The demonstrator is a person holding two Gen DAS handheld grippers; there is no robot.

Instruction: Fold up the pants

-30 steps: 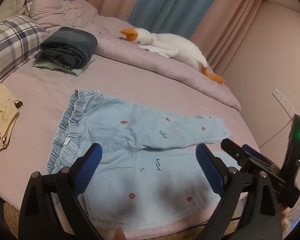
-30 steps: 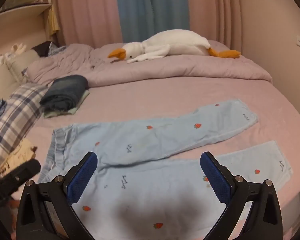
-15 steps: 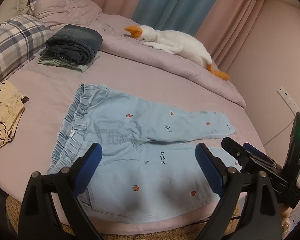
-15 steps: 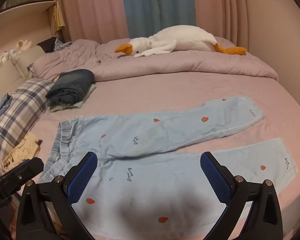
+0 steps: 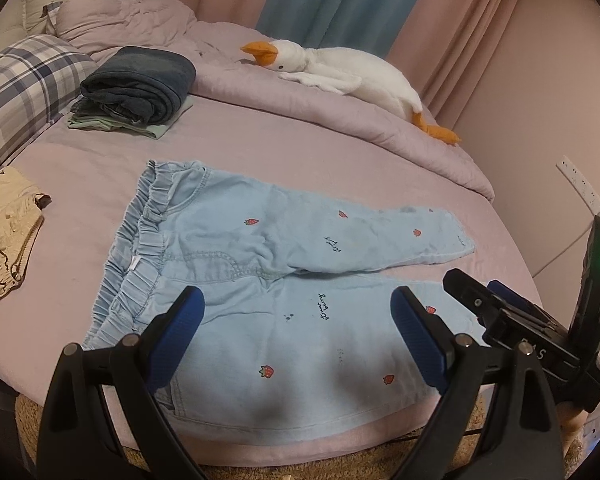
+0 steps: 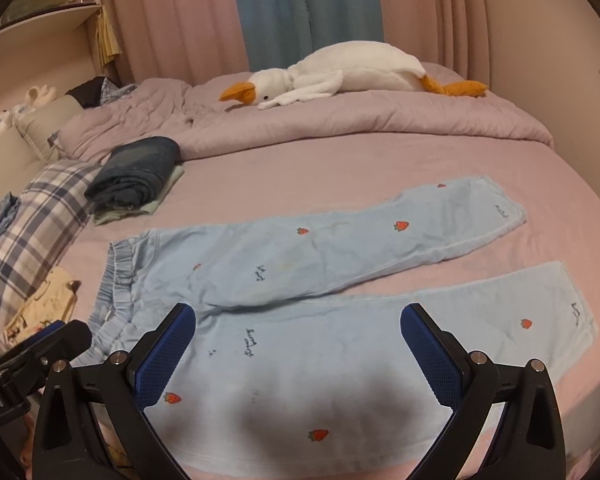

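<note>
Pants, light-blue cotton with strawberry print (image 5: 284,280), lay flat near the bed's (image 5: 320,152) front edge, legs splayed. I had drawn both left fingers (image 5: 296,344) and right fingers (image 6: 298,354) back slightly, spread, empty; folding unstarted.

Bare sheet (image 6: 340,168) between pants (image 6: 300,280) and folded clothes (image 6: 136,176).

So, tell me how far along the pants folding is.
Barely begun. Done: the light blue pants lie spread flat on the bed, legs apart, and a folded stack sits near the plaid pillow. In hand: nothing; the left tongs and right tongs hang open above the near leg. Left: every fold, starting with bringing one leg onto the other.
</note>
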